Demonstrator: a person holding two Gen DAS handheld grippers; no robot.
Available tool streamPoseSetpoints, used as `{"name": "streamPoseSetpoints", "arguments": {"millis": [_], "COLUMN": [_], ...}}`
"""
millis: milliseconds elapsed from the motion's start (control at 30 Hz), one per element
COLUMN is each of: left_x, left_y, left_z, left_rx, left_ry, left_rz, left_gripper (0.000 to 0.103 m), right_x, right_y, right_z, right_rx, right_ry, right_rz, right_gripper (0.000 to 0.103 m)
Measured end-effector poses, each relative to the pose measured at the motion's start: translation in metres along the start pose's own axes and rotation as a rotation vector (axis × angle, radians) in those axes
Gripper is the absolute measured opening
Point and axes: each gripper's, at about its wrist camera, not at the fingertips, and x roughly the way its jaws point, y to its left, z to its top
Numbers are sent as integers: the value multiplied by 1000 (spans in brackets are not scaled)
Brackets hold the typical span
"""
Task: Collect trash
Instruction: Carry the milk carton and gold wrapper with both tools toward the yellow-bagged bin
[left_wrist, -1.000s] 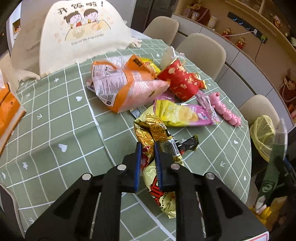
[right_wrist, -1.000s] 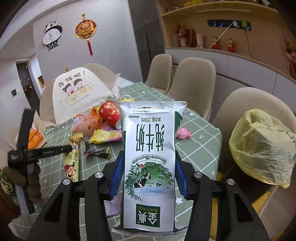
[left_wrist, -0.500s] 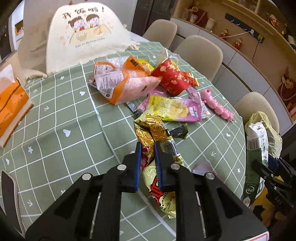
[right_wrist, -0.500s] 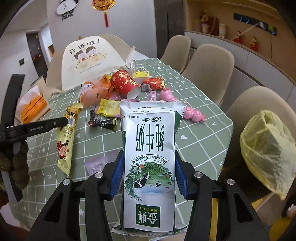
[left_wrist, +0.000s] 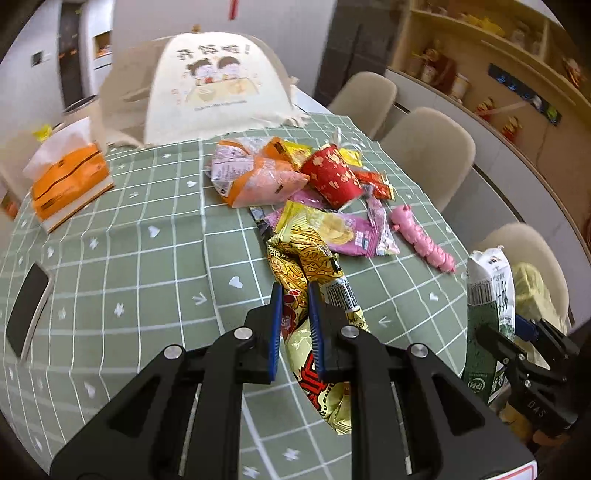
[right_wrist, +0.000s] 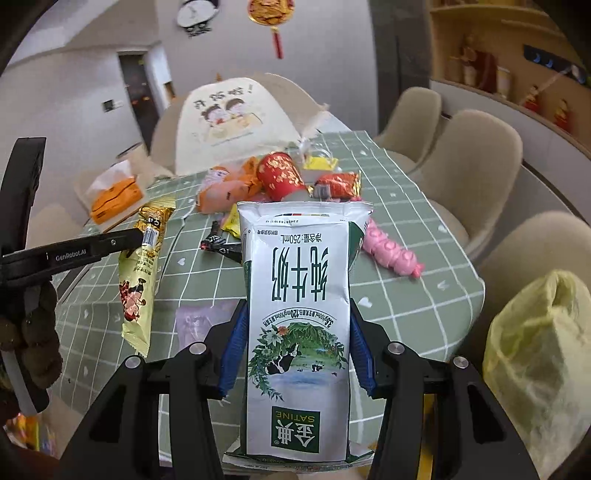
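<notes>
My left gripper (left_wrist: 295, 291) is shut on a long yellow snack wrapper (left_wrist: 314, 354), held above the green checked tablecloth (left_wrist: 147, 266); it also shows in the right wrist view (right_wrist: 142, 273). My right gripper (right_wrist: 297, 314) is shut on a white and green milk carton (right_wrist: 299, 317), upside down, at the table's right edge; the carton shows in the left wrist view (left_wrist: 487, 321). More trash lies mid-table: an orange-pink bag (left_wrist: 255, 177), a red cup (left_wrist: 332, 179), a pink-yellow chip bag (left_wrist: 340, 229), a pink wrapper string (left_wrist: 421, 243).
A yellow plastic bag (right_wrist: 535, 362) sits on a chair at the right. An orange tissue pack (left_wrist: 66, 184) and a phone (left_wrist: 27, 310) lie at the left. A cream food cover (left_wrist: 214, 85) stands at the back. Beige chairs (left_wrist: 428, 155) line the right side.
Both grippers have risen and pulled back, keeping their hold. The snack wrapper now hangs off the table. The right gripper with the carton has come closer to the left one.
</notes>
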Motion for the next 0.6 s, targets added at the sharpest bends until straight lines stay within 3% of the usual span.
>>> {"name": "streamPoseSetpoints", "arguments": {"millis": [100,200,433,600], "left_x": [-15,-31,-42,-39], "left_y": [-7,-22,-60,-77], "left_z": [-3,1,19,20], "left_rx": [-59,-44,-27,-28], "left_ry": [-13,-49,-130,-159], "left_rz": [13,8,-29,-9], "left_gripper": [13,13,13,14], "right_x": [-13,-35,-107,-114], "right_y": [-14,-30,-122,-189], "right_z": [6,16,34,21], "right_rx": [-22,-49,-1,46], "right_ry": [-41,-114,-330,-290], "right_rz": [20,-6,-236,-359], "right_gripper": [48,48,48,48]}}
